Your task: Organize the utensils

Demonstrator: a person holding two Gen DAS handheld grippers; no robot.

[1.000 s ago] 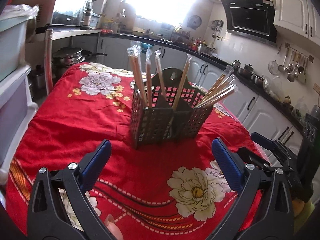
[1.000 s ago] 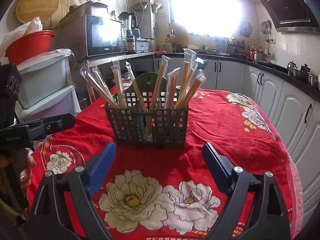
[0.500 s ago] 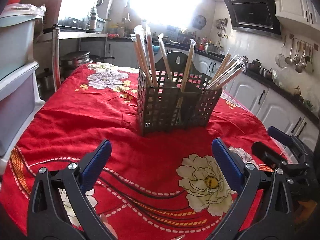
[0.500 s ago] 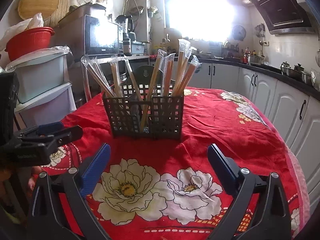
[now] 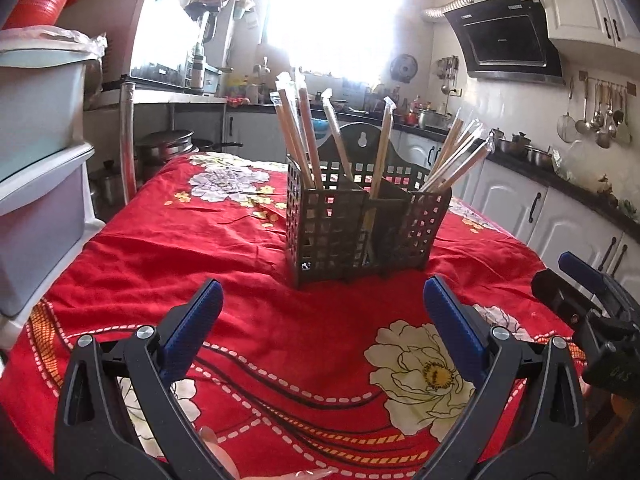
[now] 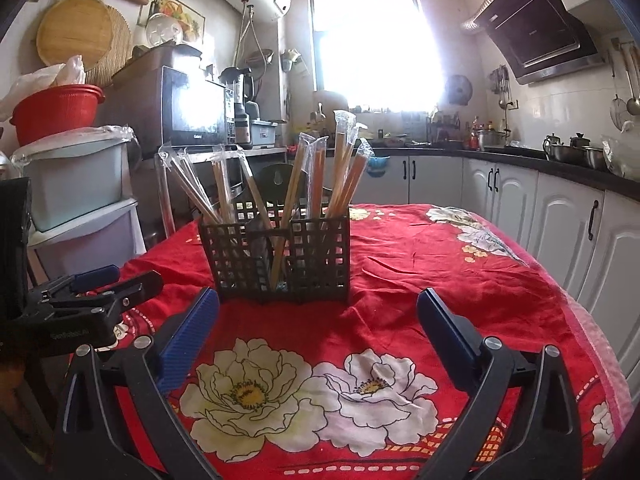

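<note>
Chopsticks (image 5: 308, 136) upright in caddy (image 5: 360, 228); both hand-held grippers agape, empty

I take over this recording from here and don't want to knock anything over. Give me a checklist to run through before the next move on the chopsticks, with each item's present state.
1. Left tool open and holding nothing: ok.
2. Right tool open and holding nothing: ok.
3. Black utensil caddy upright on the red tablecloth: ok.
4. Wrapped chopsticks all standing inside the caddy, none loose on the cloth in view: ok.
5. Cloth between both tools and the caddy free of obstacles: ok.
6. Which compartment each pair belongs in: cannot tell.
</note>
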